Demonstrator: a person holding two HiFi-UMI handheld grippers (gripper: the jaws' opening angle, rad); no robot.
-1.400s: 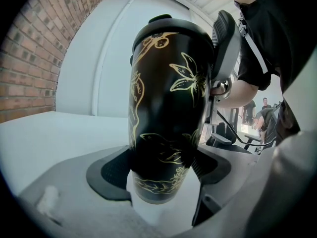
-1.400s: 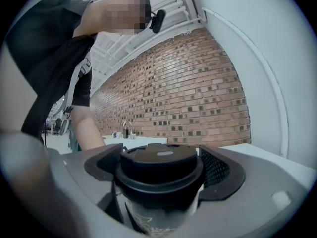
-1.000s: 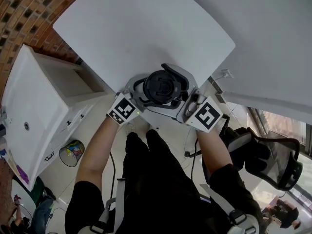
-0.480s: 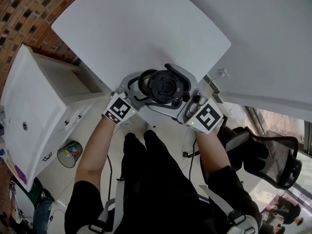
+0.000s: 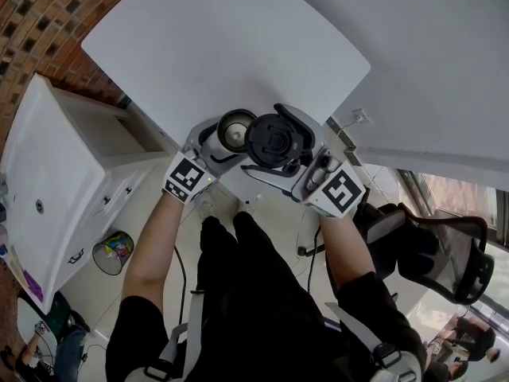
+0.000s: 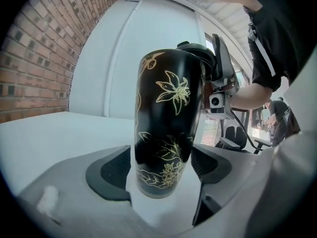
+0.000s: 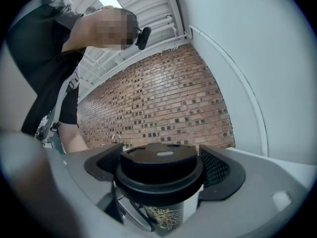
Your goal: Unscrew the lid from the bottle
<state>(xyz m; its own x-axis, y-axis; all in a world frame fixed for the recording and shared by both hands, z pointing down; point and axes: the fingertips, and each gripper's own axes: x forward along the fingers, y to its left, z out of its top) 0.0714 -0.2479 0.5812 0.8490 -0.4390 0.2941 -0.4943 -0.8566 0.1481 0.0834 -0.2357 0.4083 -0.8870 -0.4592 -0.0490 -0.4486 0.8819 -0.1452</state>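
A black bottle with gold flowers [image 6: 166, 143] stands upright between the jaws of my left gripper [image 6: 161, 168], which is shut on its lower body. From the head view its open steel mouth [image 5: 236, 130] shows, with my left gripper [image 5: 216, 140] around it at the table's near edge. The black lid [image 5: 274, 140] sits just right of the mouth and partly over its rim, off the bottle. My right gripper [image 5: 280, 151] is shut on the lid. In the right gripper view the lid [image 7: 159, 170] fills the gap between the pads, with the bottle [image 7: 161, 214] below it.
Both grippers hover over the near edge of a white rounded table [image 5: 223, 46]. A second white tabletop [image 5: 445, 70] lies to the right. A white cabinet [image 5: 48, 181] stands at the left, a small bin [image 5: 118, 249] on the floor, and a black office chair [image 5: 445, 253] at the right.
The lid was over the bottle's mouth; now it has come off and shifted right with my right gripper. My left gripper and the bottle have moved slightly left, baring the mouth.
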